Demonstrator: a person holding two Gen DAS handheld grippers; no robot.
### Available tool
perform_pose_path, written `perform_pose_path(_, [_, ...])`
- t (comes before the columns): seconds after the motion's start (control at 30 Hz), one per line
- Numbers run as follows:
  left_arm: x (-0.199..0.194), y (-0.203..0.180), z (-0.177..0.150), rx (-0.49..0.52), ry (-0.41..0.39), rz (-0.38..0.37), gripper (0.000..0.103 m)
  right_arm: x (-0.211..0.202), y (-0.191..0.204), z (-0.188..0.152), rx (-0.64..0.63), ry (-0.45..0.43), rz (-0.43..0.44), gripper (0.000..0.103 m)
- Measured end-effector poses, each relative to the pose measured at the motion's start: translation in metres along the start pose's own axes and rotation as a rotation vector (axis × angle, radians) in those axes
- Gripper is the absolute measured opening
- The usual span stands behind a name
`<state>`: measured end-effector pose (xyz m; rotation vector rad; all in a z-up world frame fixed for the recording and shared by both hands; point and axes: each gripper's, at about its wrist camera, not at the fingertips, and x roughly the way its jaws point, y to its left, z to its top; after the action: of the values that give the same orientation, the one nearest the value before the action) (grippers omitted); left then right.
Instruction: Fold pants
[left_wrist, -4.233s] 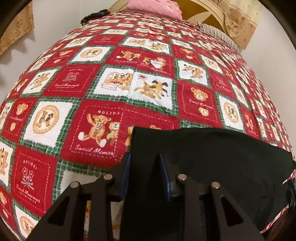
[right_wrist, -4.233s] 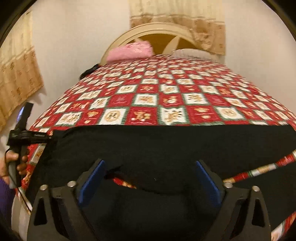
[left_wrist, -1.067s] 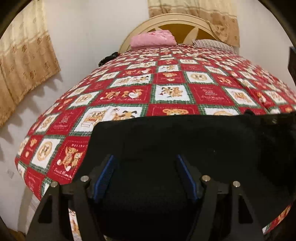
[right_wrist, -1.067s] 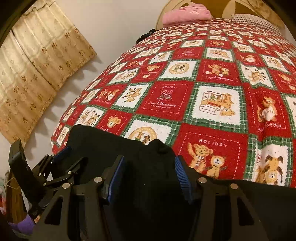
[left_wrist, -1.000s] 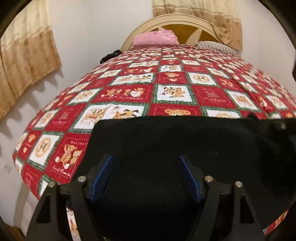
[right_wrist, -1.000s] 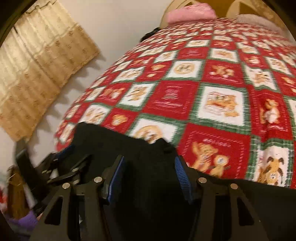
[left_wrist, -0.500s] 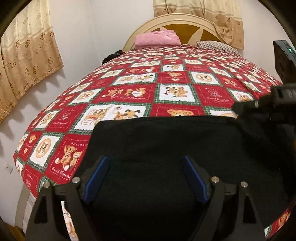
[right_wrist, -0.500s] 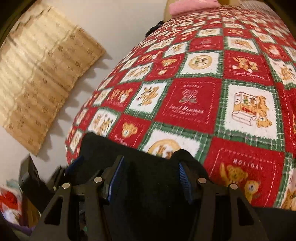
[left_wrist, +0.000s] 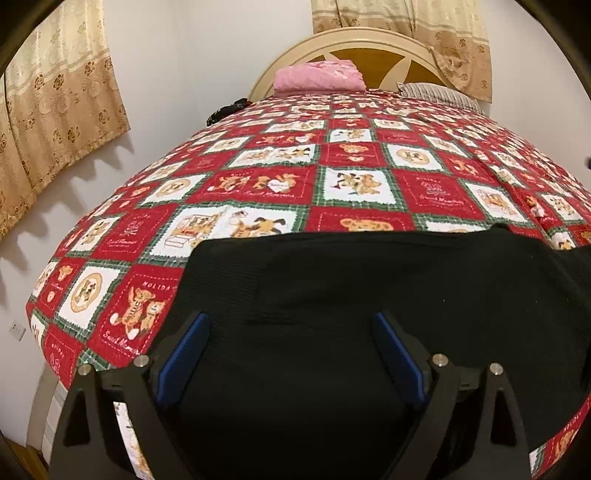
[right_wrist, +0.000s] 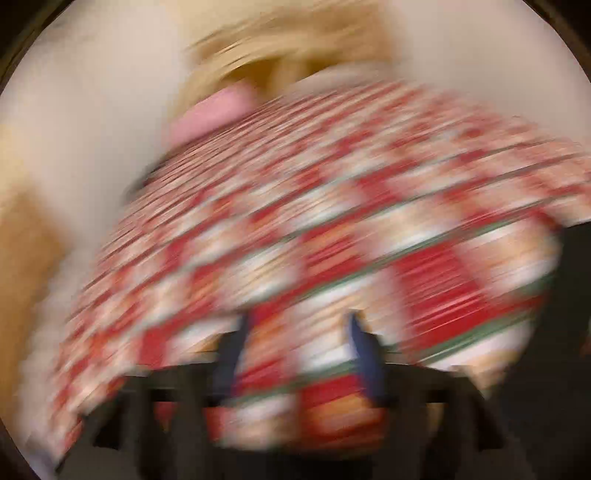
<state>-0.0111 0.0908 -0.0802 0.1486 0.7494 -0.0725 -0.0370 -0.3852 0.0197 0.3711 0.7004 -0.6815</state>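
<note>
The black pants (left_wrist: 332, 295) lie flat on the near end of the bed, a broad dark sheet of ribbed cloth whose straight far edge runs across the quilt and whose left corner is rounded off just short of the bed's left side; to the right the cloth runs on out of the left wrist view. The left tool (left_wrist: 288, 354) hangs over the pants with its two blue-padded fingers (left_wrist: 183, 356) spread wide apart, nothing pinched between them, only the flat cloth showing in the gap. The right wrist view is heavily smeared by motion: the right tool (right_wrist: 295, 350) shows as two dim fingers with a clear gap between them, apart rather than closed, and only the patterned bedspread is visible through that gap. A dark patch at the right edge of that view may be the pants (right_wrist: 576, 266), though the blur makes this uncertain. Under everything is the red, white and green teddy-bear quilt (left_wrist: 351, 184) covering the bed. At the far end a folded pink blanket (left_wrist: 317, 75) rests against the cream arched headboard (left_wrist: 369, 37), with a striped pillow (left_wrist: 439, 92) to its right. Beige patterned curtains (left_wrist: 55, 110) hang on the left wall
</note>
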Motion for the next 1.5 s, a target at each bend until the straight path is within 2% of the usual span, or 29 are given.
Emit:
perform_pose_path(0.07, [0.000, 0.000, 0.000, -0.003, 0.003, 0.001, 0.094, 0.017, -0.024, 0.023, 0.000, -0.015, -0.214, 0.077])
perform_pose_path(0.13, [0.000, 0.000, 0.000, -0.005, 0.006, 0.003, 0.094, 0.048, -0.045, 0.039, -0.031, 0.038, -0.368, 0.077])
perform_pose_path(0.27, [0.000, -0.001, 0.000, -0.009, 0.013, 0.005, 0.094, 0.103, -0.066, 0.041, -0.103, 0.185, -0.550, 0.076])
perform_pose_path(0.3, [0.000, -0.001, 0.000, -0.008, 0.015, 0.008, 0.094, 0.110, -0.070, 0.038, -0.116, 0.217, -0.572, 0.072])
perform_pose_path(0.37, [0.000, -0.001, 0.000, -0.009, 0.019, 0.009, 0.094, 0.114, -0.080, 0.036, -0.086, 0.255, -0.524, 0.056])
perform_pose_path(0.4, [0.000, -0.001, 0.000, -0.009, 0.021, 0.010, 0.094, 0.115, -0.086, 0.036, -0.057, 0.272, -0.472, 0.039])
perform_pose_path(0.43, [0.000, -0.001, 0.000, -0.010, 0.022, 0.011, 0.095, 0.116, -0.089, 0.037, -0.051, 0.286, -0.435, 0.029])
perform_pose_path(0.47, [0.000, -0.001, 0.001, -0.010, 0.024, 0.012, 0.095, 0.114, -0.088, 0.038, -0.082, 0.289, -0.416, 0.023])
perform_pose_path(0.5, [0.000, -0.001, 0.001, -0.012, 0.026, 0.012, 0.095, 0.114, -0.082, 0.040, -0.111, 0.285, -0.415, 0.008])
perform_pose_path(0.53, [0.000, -0.001, 0.001, -0.012, 0.027, 0.012, 0.095, 0.108, -0.082, 0.040, -0.126, 0.272, -0.395, 0.004])
perform_pose_path(0.6, [0.000, -0.001, 0.001, -0.014, 0.029, 0.013, 0.095, 0.090, -0.087, 0.041, -0.097, 0.236, -0.307, 0.003])
perform_pose_path(0.67, [0.001, -0.002, 0.002, -0.016, 0.036, 0.017, 0.095, 0.058, -0.098, 0.042, -0.019, 0.168, -0.181, 0.003])
perform_pose_path(0.73, [0.001, -0.001, 0.002, -0.020, 0.041, 0.018, 0.095, 0.012, -0.117, 0.039, 0.057, 0.062, -0.050, 0.003])
perform_pose_path(0.83, [0.001, -0.001, 0.002, -0.024, 0.044, 0.021, 0.096, -0.046, -0.145, 0.027, 0.150, -0.082, 0.063, 0.003])
perform_pose_path(0.87, [0.001, -0.002, 0.002, -0.025, 0.043, 0.023, 0.096, -0.070, -0.162, 0.014, 0.197, -0.137, 0.094, 0.003])
perform_pose_path(0.97, [0.001, -0.002, 0.002, -0.028, 0.040, 0.027, 0.096, -0.099, -0.206, -0.023, 0.324, -0.212, 0.136, 0.003])
perform_pose_path(1.03, [0.001, -0.003, 0.002, -0.029, 0.043, 0.027, 0.096, -0.105, -0.232, -0.046, 0.376, -0.223, 0.134, 0.003])
perform_pose_path(1.17, [0.001, -0.002, 0.004, -0.032, 0.052, 0.026, 0.096, -0.098, -0.269, -0.094, 0.492, -0.176, 0.113, 0.003])
perform_pose_path(1.23, [0.001, -0.002, 0.004, -0.031, 0.054, 0.026, 0.096, -0.098, -0.277, -0.112, 0.516, -0.166, 0.069, 0.003])
perform_pose_path(1.37, [0.001, -0.003, 0.004, -0.025, 0.050, 0.029, 0.096, -0.099, -0.286, -0.133, 0.554, -0.150, 0.033, 0.003])
perform_pose_path(1.5, [0.002, -0.002, 0.006, -0.026, 0.049, 0.042, 0.100, -0.117, -0.280, -0.126, 0.542, -0.217, 0.072, 0.003])
